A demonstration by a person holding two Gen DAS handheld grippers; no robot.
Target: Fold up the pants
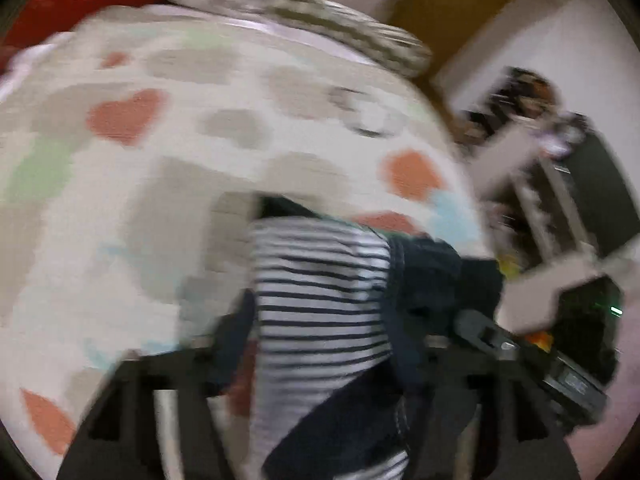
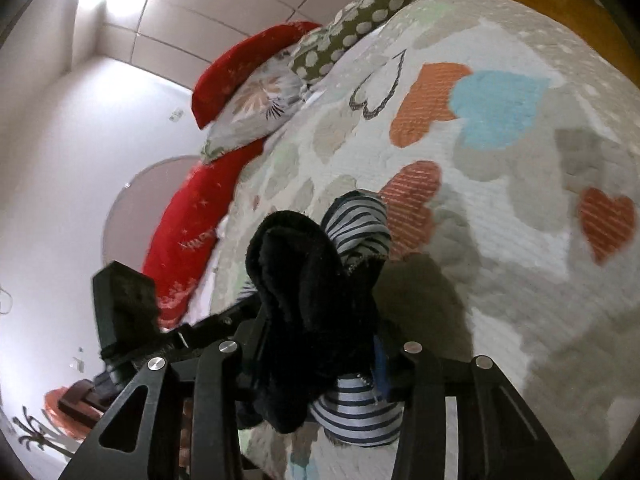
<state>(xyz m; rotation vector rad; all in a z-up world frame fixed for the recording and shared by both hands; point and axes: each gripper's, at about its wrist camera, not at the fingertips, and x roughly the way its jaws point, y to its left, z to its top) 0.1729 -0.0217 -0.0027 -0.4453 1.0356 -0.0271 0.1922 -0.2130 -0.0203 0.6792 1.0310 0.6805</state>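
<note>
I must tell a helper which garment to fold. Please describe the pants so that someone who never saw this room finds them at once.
Find the bed, covered by a white bedspread printed with orange, blue and grey hearts. At its near side both handheld grippers hold one bunched garment: the pants. They are dark cloth with a black-and-white striped lining showing, unlike the red and dotted pillows at the far end.

Navy-and-white striped pants (image 2: 356, 220) (dark lining) — pastel-hearted white bedspread (image 2: 520, 208).

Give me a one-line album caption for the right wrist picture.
Striped-and-black pants bunched between the right gripper's fingers, lifted above a heart-patterned bedspread near red pillows.
</note>
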